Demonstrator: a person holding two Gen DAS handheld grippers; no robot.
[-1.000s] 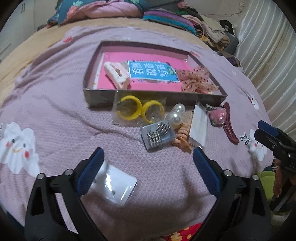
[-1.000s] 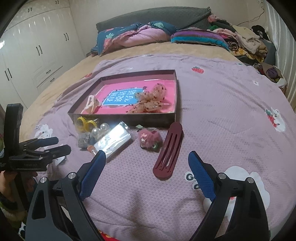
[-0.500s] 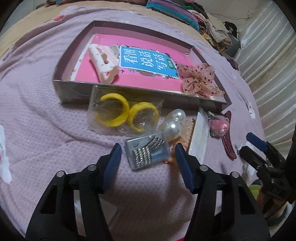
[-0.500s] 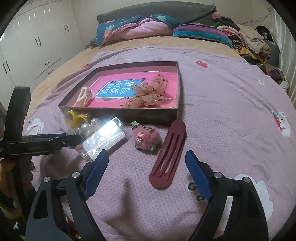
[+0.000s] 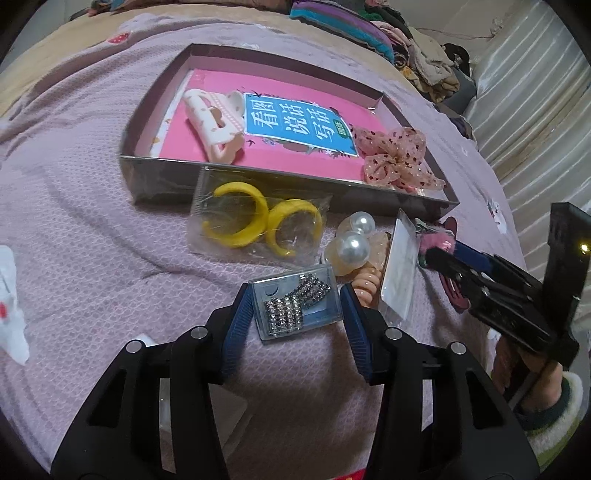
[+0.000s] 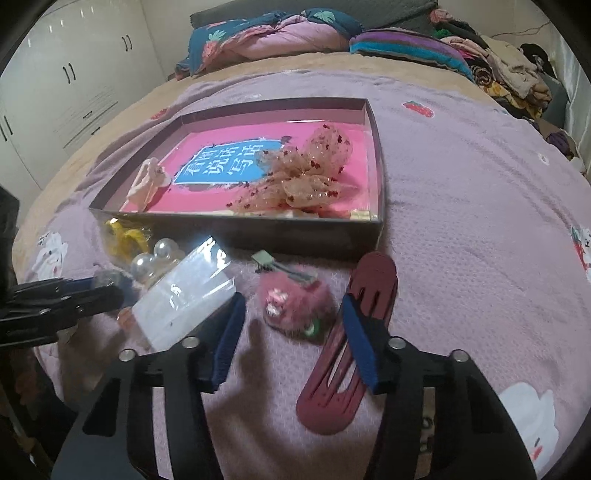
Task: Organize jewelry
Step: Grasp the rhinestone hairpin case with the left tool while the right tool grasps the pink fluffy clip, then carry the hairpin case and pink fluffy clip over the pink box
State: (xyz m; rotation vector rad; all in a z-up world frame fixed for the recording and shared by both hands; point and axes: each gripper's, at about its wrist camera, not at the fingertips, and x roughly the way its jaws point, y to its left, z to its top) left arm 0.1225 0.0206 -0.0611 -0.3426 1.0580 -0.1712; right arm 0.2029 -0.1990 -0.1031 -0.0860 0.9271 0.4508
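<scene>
My left gripper point(image 5: 295, 317) is open, its blue pads on either side of a clear case of rhinestone clips point(image 5: 295, 308) lying on the purple bedspread. My right gripper point(image 6: 295, 332) is open around a pink fluffy hair clip point(image 6: 295, 302); its right pad overlaps a maroon hair clip point(image 6: 351, 350). A grey tray point(image 5: 258, 181) holds a pink book, a white claw clip point(image 5: 214, 122) and a pink bow point(image 5: 397, 158). In front of it lie bagged yellow hoops point(image 5: 258, 221), pearl hair ties point(image 5: 351, 240) and a clear packet point(image 5: 397, 269).
The right gripper point(image 5: 498, 288) shows at the right of the left wrist view. Folded quilts and clothes point(image 6: 332, 33) are piled at the head of the bed. White wardrobes point(image 6: 55, 74) stand at the left. A white bear print point(image 5: 9, 288) marks the bedspread.
Both grippers have moved forward and down toward the items. The left jaws have narrowed around the rhinestone case; the right jaws have narrowed around the fluffy clip.
</scene>
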